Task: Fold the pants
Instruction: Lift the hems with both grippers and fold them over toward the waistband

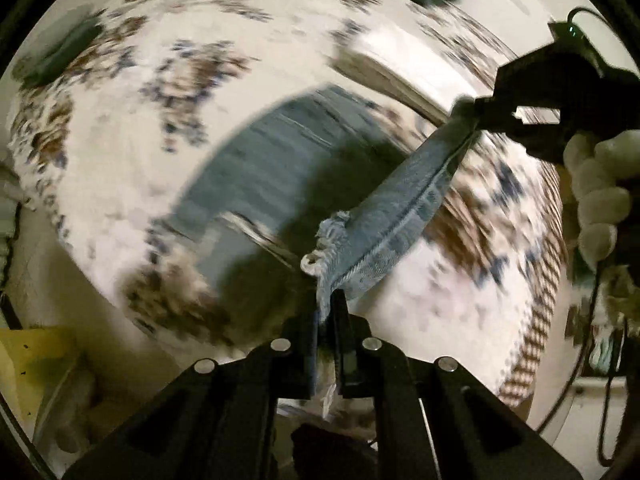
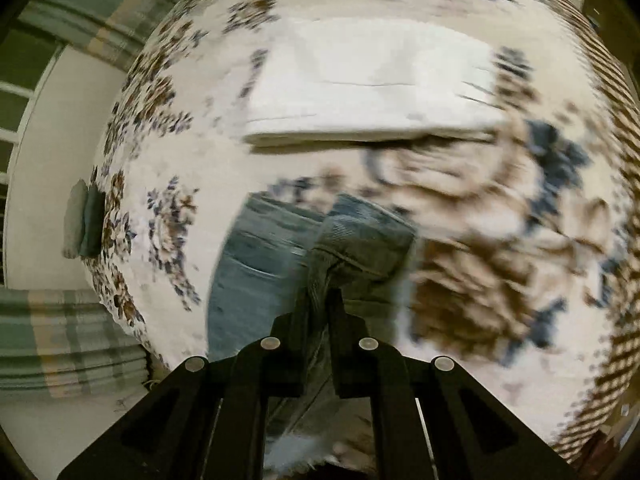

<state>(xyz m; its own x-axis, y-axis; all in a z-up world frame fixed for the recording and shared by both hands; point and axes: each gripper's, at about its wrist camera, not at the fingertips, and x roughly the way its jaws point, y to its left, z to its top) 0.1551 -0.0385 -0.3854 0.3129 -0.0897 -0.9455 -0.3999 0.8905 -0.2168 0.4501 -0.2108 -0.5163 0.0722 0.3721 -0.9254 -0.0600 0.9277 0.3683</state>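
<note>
Both grippers, left (image 1: 328,308) and right (image 2: 322,304), clamp the pants (image 1: 280,168) hem above the bed (image 1: 120,160), mid-fold; next, lay it flat.

One pair of jeans (image 1: 400,220) is counted, two grippers, left (image 1: 328,304) and right (image 2: 320,300), one floral bedspread (image 2: 180,160), one white folded cloth (image 2: 360,80) and one gloved hand (image 1: 596,200).

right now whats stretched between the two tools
In the left wrist view, a lifted span of the jeans, frayed hem edge, runs from the left tool to the right tool; nothing else lies between.
</note>
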